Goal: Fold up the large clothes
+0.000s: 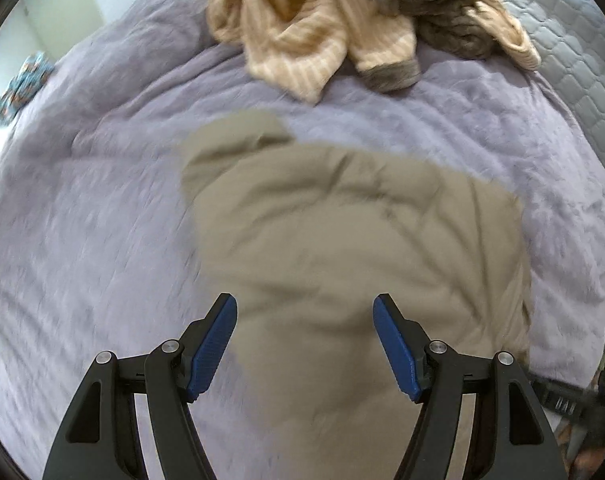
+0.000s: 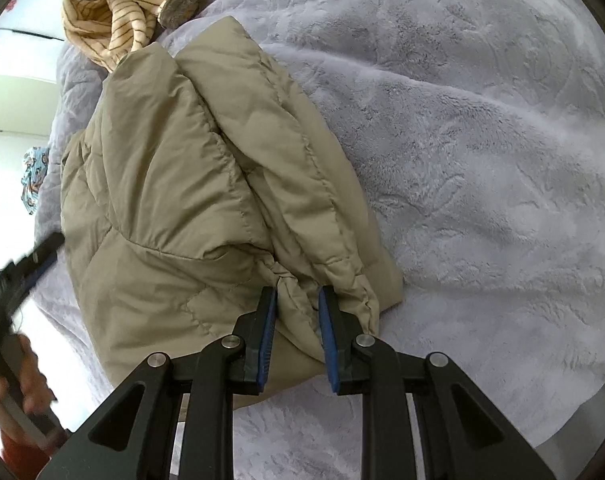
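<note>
Right gripper (image 2: 297, 300) jaws clenching cuff of tan jacket (image 2: 174, 184); left gripper (image 1: 304, 312) jaws gaping, hovering above jacket. Jacket lying on purple blanket (image 2: 482, 160), long axis running away from right gripper.

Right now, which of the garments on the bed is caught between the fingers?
The plain khaki puffer jacket: the right gripper pinches its edge. The striped beige garment lies untouched, crumpled beyond it.
</note>
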Action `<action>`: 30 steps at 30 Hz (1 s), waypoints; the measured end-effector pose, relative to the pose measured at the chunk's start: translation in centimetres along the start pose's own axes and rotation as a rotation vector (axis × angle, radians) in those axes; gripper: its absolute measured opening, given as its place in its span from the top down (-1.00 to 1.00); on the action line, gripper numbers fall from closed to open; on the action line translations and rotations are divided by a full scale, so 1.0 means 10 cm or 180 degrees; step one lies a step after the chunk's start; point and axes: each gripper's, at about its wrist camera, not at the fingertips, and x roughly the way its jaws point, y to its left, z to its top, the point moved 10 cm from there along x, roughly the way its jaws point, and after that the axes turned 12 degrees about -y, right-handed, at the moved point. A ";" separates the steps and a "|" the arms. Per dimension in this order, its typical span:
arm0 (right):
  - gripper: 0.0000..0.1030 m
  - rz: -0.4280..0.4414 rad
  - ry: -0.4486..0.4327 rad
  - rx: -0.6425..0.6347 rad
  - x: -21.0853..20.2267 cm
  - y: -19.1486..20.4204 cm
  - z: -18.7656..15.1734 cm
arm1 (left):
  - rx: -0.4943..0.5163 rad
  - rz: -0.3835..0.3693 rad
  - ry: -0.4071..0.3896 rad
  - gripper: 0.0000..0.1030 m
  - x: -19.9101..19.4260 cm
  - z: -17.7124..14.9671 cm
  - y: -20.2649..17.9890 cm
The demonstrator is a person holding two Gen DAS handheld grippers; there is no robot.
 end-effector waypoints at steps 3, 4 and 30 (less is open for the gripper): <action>0.53 0.0026 -0.0006 -0.0031 -0.05 0.03 0.05 | -0.0115 0.0062 0.0110 -0.39 -0.06 -0.19 0.12; 0.53 0.0044 -0.0026 -0.0053 -0.09 0.06 0.07 | -0.0139 0.0067 0.0133 -0.39 -0.07 -0.23 0.14; -0.73 0.0373 -0.0116 -0.0545 -0.13 0.33 0.76 | -0.0962 -0.0268 0.0315 -0.98 0.05 -0.53 0.52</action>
